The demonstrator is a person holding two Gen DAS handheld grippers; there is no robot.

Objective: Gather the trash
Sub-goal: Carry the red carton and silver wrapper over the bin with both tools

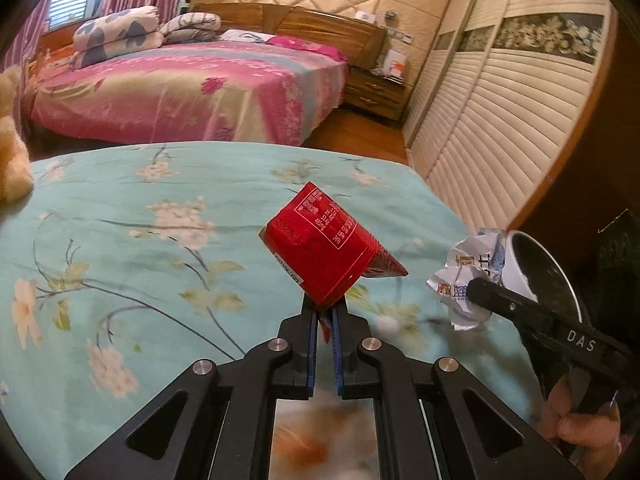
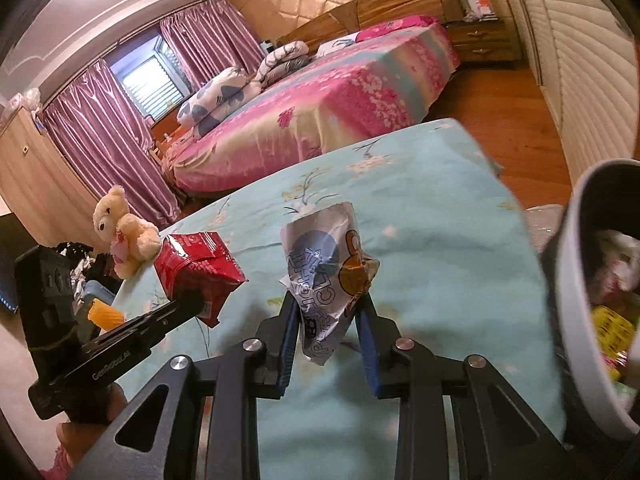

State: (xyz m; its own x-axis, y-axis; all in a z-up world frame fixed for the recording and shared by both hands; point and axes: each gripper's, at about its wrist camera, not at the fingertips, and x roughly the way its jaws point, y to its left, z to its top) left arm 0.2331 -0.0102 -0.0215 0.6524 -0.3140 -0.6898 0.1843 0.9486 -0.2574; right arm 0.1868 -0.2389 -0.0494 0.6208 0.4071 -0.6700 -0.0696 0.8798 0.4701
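The left gripper (image 1: pixel 324 312) has its two blue-lined fingers (image 1: pixel 313 344) pressed nearly together, and they pinch the bottom edge of a shiny red snack packet (image 1: pixel 320 252) with white print on it. The red packet is puffed up and tilted, and it hangs in the air above the light blue bed sheet with white flowers (image 1: pixel 160 240), not touching it. The right gripper (image 2: pixel 329 312) has its fingers (image 2: pixel 289 340) a little way apart, and they squeeze a crumpled white wrapper (image 2: pixel 324 280) with blue letters and an orange cartoon picture on it. That wrapper stands up between the fingers, lifted over the same blue sheet (image 2: pixel 440 240). From the right wrist view, the red packet (image 2: pixel 196 268) shows at the left, held up by the other black gripper (image 2: pixel 192 300), with a hand (image 2: pixel 76 444) low down under it. From the left wrist view, the crumpled wrapper (image 1: pixel 464 280) shows at the right, just beside a round white bin with a dark inside (image 1: pixel 516 276). In the right wrist view the white bin (image 2: pixel 580 340) is close on the right edge, and there are bits of colourful trash inside it. A small cream teddy bear (image 2: pixel 120 232) sits at the far left side of the blue sheet. Behind it all is a big bed with a pink flowery cover (image 1: pixel 180 92) and folded quilts (image 1: pixel 116 36) on top.
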